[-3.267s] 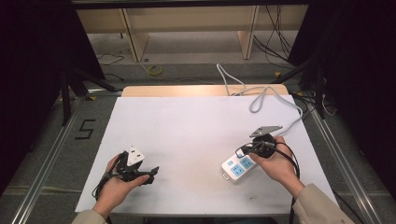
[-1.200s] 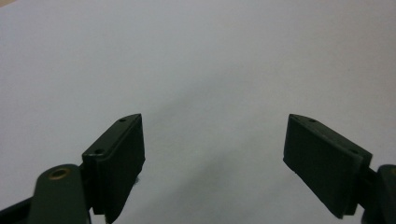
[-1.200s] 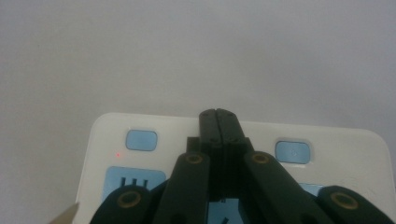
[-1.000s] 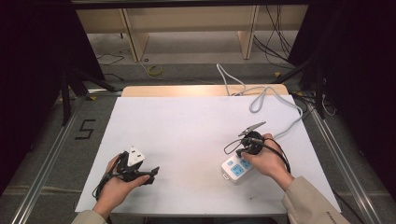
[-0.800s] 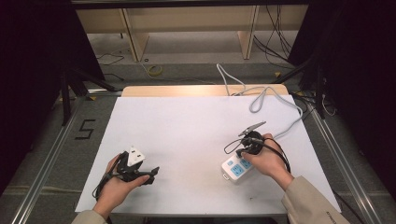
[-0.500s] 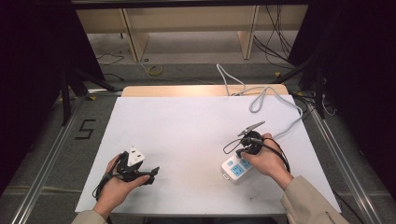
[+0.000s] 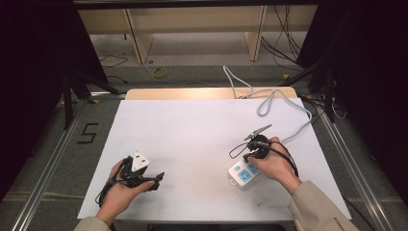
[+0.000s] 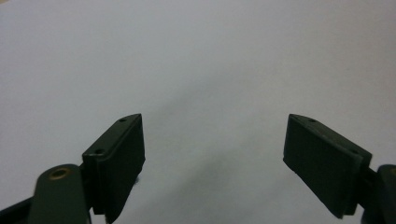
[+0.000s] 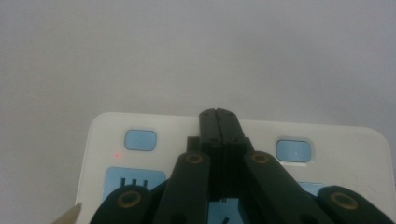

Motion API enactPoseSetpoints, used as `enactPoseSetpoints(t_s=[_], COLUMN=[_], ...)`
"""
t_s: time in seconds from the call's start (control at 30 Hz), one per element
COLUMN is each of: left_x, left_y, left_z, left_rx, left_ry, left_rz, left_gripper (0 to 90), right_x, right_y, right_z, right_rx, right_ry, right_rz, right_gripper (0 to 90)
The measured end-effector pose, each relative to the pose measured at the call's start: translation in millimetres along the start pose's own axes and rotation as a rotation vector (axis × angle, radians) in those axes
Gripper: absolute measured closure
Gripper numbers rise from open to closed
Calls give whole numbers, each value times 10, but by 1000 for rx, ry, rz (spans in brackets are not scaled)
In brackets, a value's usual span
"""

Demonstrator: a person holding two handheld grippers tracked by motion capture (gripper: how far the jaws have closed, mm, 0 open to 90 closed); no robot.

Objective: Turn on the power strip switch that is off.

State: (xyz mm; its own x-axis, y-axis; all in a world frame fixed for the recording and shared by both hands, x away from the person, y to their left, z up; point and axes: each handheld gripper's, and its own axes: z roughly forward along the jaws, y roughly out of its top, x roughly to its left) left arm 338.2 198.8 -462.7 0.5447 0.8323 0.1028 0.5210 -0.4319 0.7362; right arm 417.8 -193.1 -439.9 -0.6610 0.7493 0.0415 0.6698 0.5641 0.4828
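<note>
A white power strip (image 7: 242, 174) with blue sockets lies on the white table (image 7: 192, 125) at the right front. My right gripper (image 7: 249, 159) is held over its far end, jaws shut and tip down on the strip. In the right gripper view the shut tips (image 9: 218, 115) rest on the strip's top (image 9: 336, 144) between two blue buttons (image 9: 140, 140) (image 9: 293, 150), and a small red light (image 9: 116, 155) glows. My left gripper (image 7: 157, 179) lies low at the left front, open. In its own view the left gripper (image 8: 212, 163) has bare table between its pads (image 8: 119, 158).
The strip's grey cable (image 7: 288, 103) loops back over the table's far right corner to the floor. A wooden board (image 7: 202, 93) runs along the far edge. Metal rails (image 7: 53, 159) flank the table, and shelving stands behind.
Since 3.3 s ago my right hand has shifted a little left, over the power strip. It has held still over the last second. The left gripper has not moved.
</note>
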Motion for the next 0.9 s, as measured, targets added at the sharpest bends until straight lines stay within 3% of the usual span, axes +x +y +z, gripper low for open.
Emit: enactPoseSetpoints(t_s=[0.9], left_x=[-10], left_y=[1], left_z=[0], left_rx=[2], left_ry=[0], left_rz=[5], left_gripper=[204], right_x=[8], right_y=[30], right_z=[9], right_rx=[29], right_ry=[-6], right_rz=[-11], right_gripper=[900])
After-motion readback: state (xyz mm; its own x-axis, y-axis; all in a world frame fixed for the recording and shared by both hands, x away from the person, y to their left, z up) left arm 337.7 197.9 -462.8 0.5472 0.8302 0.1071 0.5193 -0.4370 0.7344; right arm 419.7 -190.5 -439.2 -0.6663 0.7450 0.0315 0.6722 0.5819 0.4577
